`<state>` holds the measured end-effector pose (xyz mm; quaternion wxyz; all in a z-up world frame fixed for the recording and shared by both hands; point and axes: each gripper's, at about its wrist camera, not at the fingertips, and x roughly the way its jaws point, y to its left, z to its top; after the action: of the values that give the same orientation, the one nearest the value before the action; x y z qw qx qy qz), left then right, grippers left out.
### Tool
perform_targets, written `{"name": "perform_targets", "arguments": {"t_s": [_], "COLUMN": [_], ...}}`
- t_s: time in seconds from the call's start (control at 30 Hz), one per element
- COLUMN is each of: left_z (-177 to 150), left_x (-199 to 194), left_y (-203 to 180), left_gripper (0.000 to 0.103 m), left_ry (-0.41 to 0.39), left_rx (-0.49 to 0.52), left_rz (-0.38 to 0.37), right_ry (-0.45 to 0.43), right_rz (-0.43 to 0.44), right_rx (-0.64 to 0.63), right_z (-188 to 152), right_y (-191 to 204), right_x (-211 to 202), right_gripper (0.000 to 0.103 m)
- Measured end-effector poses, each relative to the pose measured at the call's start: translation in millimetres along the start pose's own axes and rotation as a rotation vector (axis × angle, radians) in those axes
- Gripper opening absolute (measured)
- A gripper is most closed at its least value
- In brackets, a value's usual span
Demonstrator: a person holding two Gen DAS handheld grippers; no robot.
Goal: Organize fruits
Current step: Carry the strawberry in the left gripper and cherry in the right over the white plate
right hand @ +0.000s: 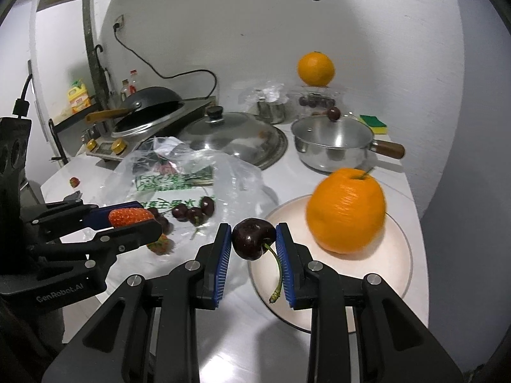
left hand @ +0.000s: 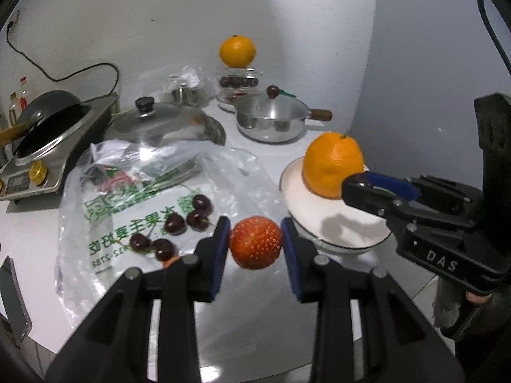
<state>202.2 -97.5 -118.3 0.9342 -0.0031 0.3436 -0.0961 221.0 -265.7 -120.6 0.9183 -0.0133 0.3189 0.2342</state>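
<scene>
My left gripper (left hand: 255,239) is shut on a red strawberry (left hand: 256,243), held above the table left of the white plate (left hand: 338,226); it also shows in the right wrist view (right hand: 134,220). My right gripper (right hand: 254,239) is shut on a dark cherry (right hand: 253,238) with its stem hanging down, over the plate's (right hand: 377,274) left edge. A large orange (right hand: 346,210) sits on the plate. Several cherries (left hand: 186,220) lie on a clear plastic bag (left hand: 153,198). Another strawberry (right hand: 159,245) lies on the table below the left gripper.
A steel saucepan (left hand: 271,121) with a cherry on its lid, a glass pot lid (left hand: 166,124), a glass jar of cherries topped by an orange (left hand: 237,51), and a wok on an induction cooker (left hand: 48,134) stand behind. A lone strawberry (right hand: 74,182) lies far left. A phone (left hand: 12,300) lies at the left edge.
</scene>
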Motion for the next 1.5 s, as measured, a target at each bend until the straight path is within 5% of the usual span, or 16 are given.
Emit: {"name": "perform_targets", "arguments": {"t_s": [1.5], "left_z": [14], "left_x": [112], "left_y": [-110], "left_gripper": [0.034], "left_ry": [0.153], "left_rx": [0.093], "left_rz": [-0.142], "right_ry": [0.07], "right_rz": [-0.091], "right_rx": [0.116], "right_z": [-32], "right_y": [-126], "right_x": [15], "right_gripper": [0.03]}}
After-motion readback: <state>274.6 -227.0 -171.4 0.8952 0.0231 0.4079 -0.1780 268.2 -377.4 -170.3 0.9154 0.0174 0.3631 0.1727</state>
